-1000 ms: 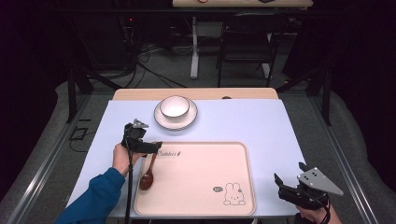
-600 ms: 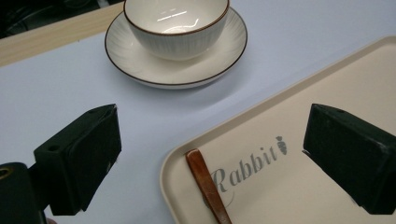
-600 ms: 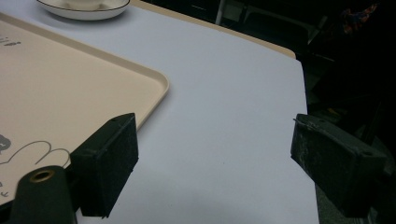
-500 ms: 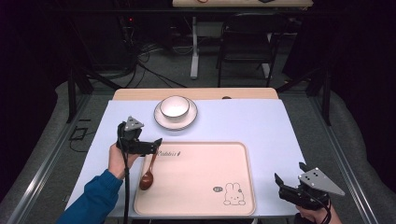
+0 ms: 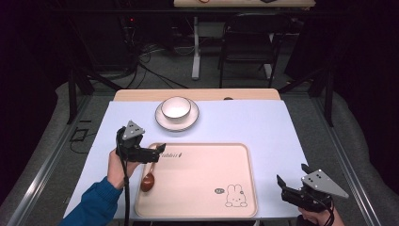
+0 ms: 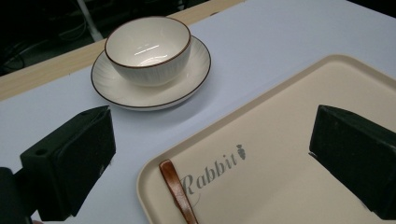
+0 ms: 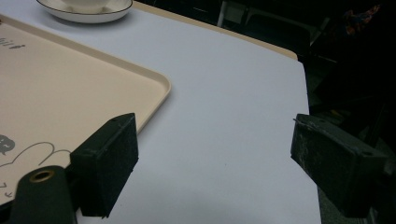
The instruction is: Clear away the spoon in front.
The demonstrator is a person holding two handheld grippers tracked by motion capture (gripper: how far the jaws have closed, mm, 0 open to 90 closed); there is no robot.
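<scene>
A brown wooden spoon [image 5: 148,180] lies on the left part of a beige tray [image 5: 202,197] printed with "Rabbit" and a rabbit drawing. My left gripper [image 5: 159,150] hovers over the tray's far-left corner, just beyond the spoon's handle, open and holding nothing. In the left gripper view its jaws stand wide apart around the spoon handle [image 6: 176,191] and the tray corner [image 6: 280,135]. A white bowl [image 5: 176,108] sits on a saucer [image 5: 162,121] behind the tray. My right gripper [image 5: 291,184] is open and empty near the table's front right corner.
A pale blue mat [image 5: 244,122] covers the wooden table. In the right gripper view, the tray's far-right corner [image 7: 154,88] lies to the left and the table's right edge [image 7: 306,102] is close. A chair [image 5: 247,44] and cables stand on the floor beyond.
My left gripper has shifted slightly left and toward the near edge, turning its jaws to the right. The spoon and the right gripper have stayed put.
</scene>
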